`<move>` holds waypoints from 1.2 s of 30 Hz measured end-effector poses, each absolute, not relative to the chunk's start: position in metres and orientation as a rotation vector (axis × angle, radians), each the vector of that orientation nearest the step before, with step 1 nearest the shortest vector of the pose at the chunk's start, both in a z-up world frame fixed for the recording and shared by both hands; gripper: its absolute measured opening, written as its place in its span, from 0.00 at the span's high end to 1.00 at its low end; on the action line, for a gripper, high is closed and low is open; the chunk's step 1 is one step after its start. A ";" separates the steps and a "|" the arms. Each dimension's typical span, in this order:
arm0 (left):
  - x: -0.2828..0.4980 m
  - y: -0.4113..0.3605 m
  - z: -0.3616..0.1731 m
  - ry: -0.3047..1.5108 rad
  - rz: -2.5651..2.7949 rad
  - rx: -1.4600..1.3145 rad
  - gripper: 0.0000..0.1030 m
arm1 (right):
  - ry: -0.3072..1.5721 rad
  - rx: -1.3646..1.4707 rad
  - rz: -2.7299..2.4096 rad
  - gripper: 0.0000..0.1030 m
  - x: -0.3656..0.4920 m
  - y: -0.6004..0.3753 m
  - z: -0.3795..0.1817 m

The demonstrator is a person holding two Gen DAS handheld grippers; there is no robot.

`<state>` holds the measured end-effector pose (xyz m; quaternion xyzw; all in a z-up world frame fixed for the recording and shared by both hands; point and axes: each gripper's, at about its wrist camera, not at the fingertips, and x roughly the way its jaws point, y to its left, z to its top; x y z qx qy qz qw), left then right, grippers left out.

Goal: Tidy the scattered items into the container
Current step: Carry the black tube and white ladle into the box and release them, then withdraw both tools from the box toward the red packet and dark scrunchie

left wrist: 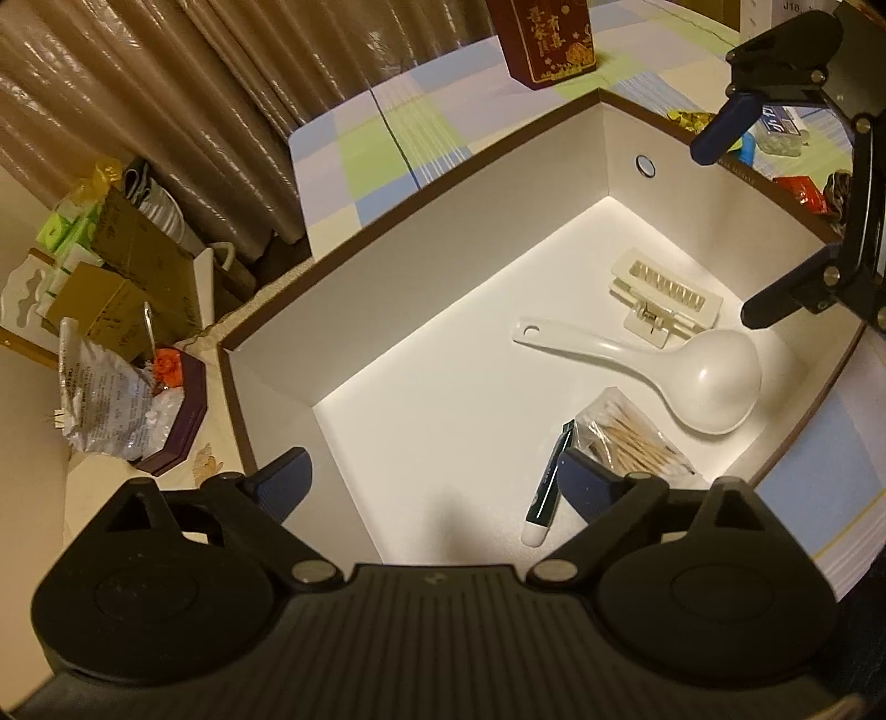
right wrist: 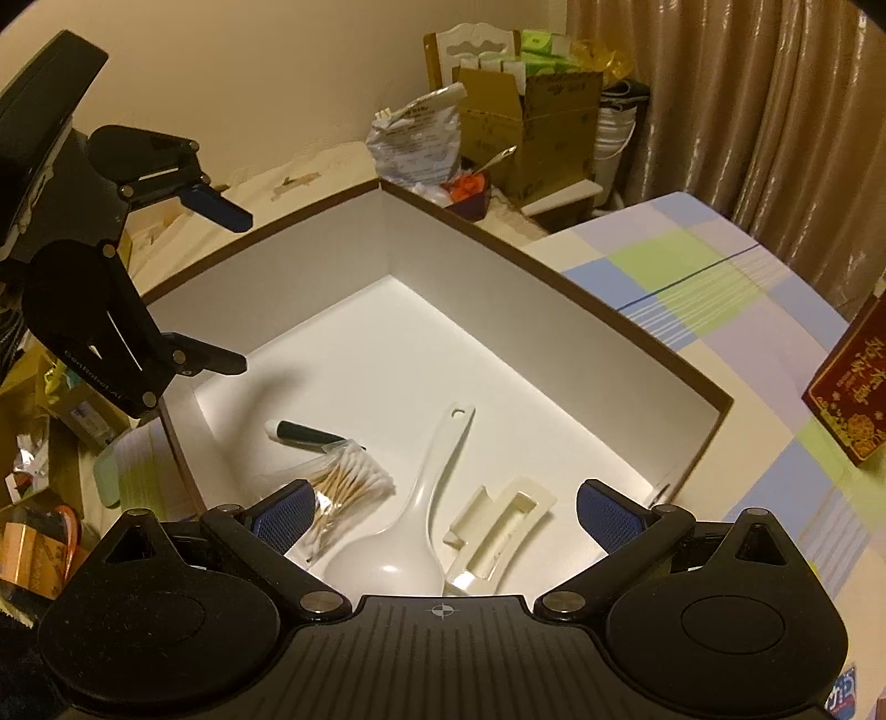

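A white box with a brown rim sits on the checked tablecloth. On its floor lie a white rice spoon, a cream hair clip, a clear bag of cotton swabs and a dark green tube with a white cap. My left gripper hovers above the box's near corner, open and empty. My right gripper hangs over the spoon and clip, also open with nothing held.
A red tin with gold lettering stands on the checked cloth beyond the box. Small packets lie outside its far rim. Cardboard boxes and bags crowd the space by the curtain.
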<state>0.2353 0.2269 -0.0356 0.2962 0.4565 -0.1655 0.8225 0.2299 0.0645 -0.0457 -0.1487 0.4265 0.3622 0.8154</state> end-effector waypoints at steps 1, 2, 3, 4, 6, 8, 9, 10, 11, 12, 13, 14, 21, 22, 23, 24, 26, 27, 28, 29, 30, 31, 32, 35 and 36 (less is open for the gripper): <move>0.233 0.226 -0.034 0.968 -0.346 0.630 0.09 | 0.904 -0.316 0.771 0.00 0.228 0.063 -0.044; 0.231 0.225 -0.032 0.966 -0.341 0.630 0.09 | 0.898 -0.315 0.768 0.00 0.226 0.061 -0.043; 0.228 0.224 -0.030 0.963 -0.334 0.629 0.09 | 0.892 -0.313 0.766 0.00 0.225 0.059 -0.041; 0.226 0.223 -0.028 0.960 -0.327 0.627 0.09 | 0.886 -0.310 0.766 0.00 0.222 0.056 -0.040; 0.220 0.220 -0.024 0.953 -0.315 0.624 0.09 | 0.874 -0.304 0.764 0.00 0.218 0.051 -0.037; 0.214 0.217 -0.020 0.947 -0.301 0.623 0.09 | 0.861 -0.302 0.763 0.00 0.212 0.046 -0.033; 0.211 0.215 -0.018 0.943 -0.294 0.623 0.09 | 0.856 -0.300 0.763 0.00 0.209 0.042 -0.031; 0.208 0.213 -0.016 0.940 -0.287 0.623 0.09 | 0.851 -0.298 0.763 0.00 0.206 0.039 -0.030; 0.204 0.211 -0.014 0.937 -0.281 0.622 0.09 | 0.847 -0.295 0.763 0.00 0.203 0.036 -0.028; 0.200 0.208 -0.011 0.933 -0.274 0.621 0.08 | 0.842 -0.292 0.763 0.00 0.200 0.033 -0.027; 0.196 0.206 -0.009 0.931 -0.268 0.622 0.08 | 0.836 -0.290 0.762 0.00 0.197 0.029 -0.025; 0.192 0.203 -0.007 0.930 -0.259 0.626 0.08 | 0.828 -0.287 0.762 0.00 0.193 0.025 -0.023; 0.160 0.185 0.007 0.916 -0.198 0.613 0.08 | 0.802 -0.266 0.757 0.00 0.168 -0.012 -0.014; 0.156 0.182 0.009 0.914 -0.191 0.608 0.08 | 0.802 -0.262 0.755 0.00 0.165 -0.017 -0.014; 0.150 0.178 0.010 0.913 -0.184 0.604 0.08 | 0.801 -0.257 0.752 0.00 0.161 -0.022 -0.013; 0.146 0.175 0.012 0.912 -0.179 0.600 0.08 | 0.801 -0.251 0.750 0.00 0.159 -0.027 -0.013; 0.136 0.168 0.014 0.911 -0.168 0.593 0.08 | 0.801 -0.236 0.744 0.00 0.152 -0.039 -0.011; 0.131 0.164 0.015 0.910 -0.164 0.590 0.08 | 0.801 -0.226 0.741 0.00 0.149 -0.045 -0.010; 0.125 0.161 0.016 0.908 -0.159 0.586 0.08 | 0.800 -0.216 0.742 0.00 0.146 -0.051 -0.010; 0.122 0.158 0.017 0.907 -0.154 0.581 0.08 | 0.798 -0.203 0.744 0.00 0.143 -0.058 -0.009; 0.117 0.154 0.017 0.906 -0.146 0.573 0.08 | 0.798 -0.192 0.744 0.00 0.139 -0.065 -0.008; 0.112 0.152 0.018 0.906 -0.139 0.566 0.08 | 0.798 -0.182 0.743 0.00 0.137 -0.071 -0.007; 0.107 0.148 0.019 0.904 -0.132 0.559 0.08 | 0.798 -0.175 0.742 0.00 0.134 -0.077 -0.007; 0.094 0.139 0.021 0.902 -0.117 0.537 0.07 | 0.795 -0.161 0.726 0.00 0.126 -0.095 -0.005; 0.089 0.136 0.021 0.902 -0.112 0.531 0.07 | 0.795 -0.157 0.722 0.00 0.124 -0.100 -0.005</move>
